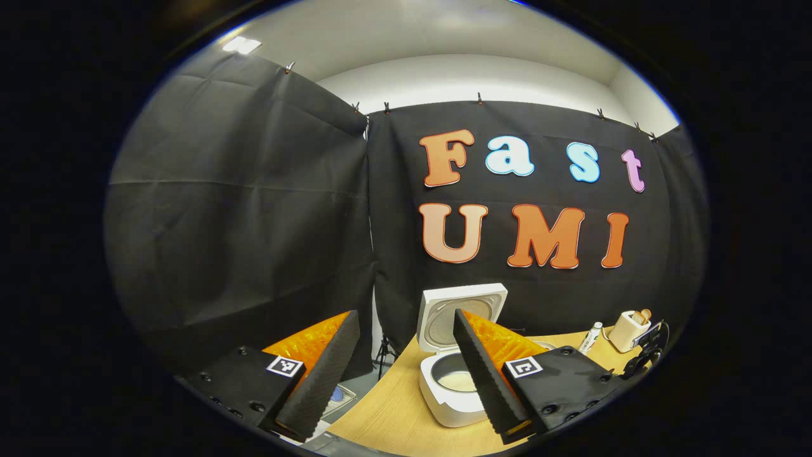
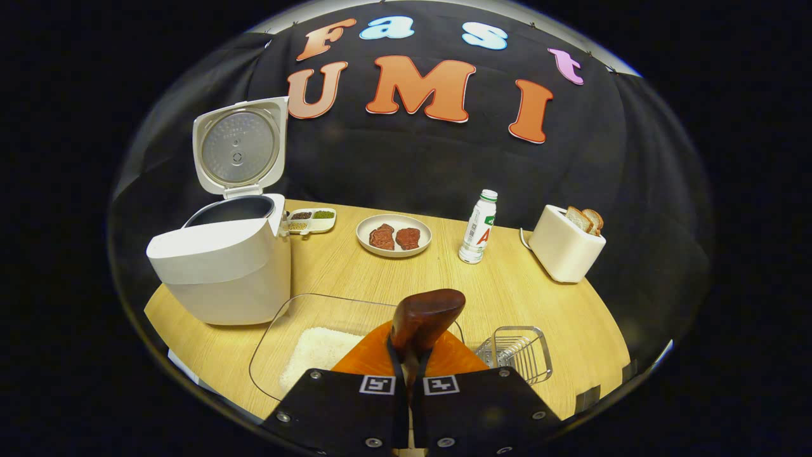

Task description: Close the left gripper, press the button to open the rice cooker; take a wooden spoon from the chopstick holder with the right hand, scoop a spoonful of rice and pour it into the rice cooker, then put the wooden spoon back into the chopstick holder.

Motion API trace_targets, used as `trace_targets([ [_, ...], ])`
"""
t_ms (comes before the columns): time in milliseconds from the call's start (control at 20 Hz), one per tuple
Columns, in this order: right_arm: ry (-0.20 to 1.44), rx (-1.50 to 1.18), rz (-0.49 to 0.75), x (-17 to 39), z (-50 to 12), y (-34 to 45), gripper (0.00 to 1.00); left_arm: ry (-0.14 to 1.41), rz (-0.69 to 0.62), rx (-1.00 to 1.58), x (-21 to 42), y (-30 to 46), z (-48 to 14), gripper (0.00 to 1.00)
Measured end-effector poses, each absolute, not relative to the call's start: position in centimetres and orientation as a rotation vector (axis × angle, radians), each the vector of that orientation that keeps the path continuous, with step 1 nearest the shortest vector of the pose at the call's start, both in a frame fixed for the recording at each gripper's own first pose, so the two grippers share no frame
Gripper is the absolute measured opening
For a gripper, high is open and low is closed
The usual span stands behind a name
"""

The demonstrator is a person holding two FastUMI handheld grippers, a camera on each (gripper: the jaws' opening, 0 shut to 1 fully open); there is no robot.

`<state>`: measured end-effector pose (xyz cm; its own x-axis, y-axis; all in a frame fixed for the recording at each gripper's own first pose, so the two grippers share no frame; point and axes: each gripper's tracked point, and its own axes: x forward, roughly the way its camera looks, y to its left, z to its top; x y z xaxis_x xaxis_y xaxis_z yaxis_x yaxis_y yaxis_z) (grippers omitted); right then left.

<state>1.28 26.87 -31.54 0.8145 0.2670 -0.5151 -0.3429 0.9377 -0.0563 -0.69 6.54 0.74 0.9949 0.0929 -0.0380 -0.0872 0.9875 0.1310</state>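
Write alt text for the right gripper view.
The right gripper is shut on a wooden spoon, held above a clear container of rice beside a wire chopstick holder. On the wooden table stand an open white rice cooker, a plate, a bottle and a toaster.

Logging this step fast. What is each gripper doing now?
Left gripper: open, holding nothing.
Right gripper: shut on the dark brown wooden spoon.
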Motion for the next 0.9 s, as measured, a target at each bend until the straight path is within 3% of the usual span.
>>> trace_targets([
  [700,0.802,0.671,0.241,2.0,-35.7,29.2,0.02,0.059,0.111,0.104,-1.1,7.4,-0.1,1.0],
  [900,0.815,0.753,0.242,1.9,-36.3,29.8,0.02,0.062,0.106,0.115,-0.9,6.8,-0.1,1.0],
])
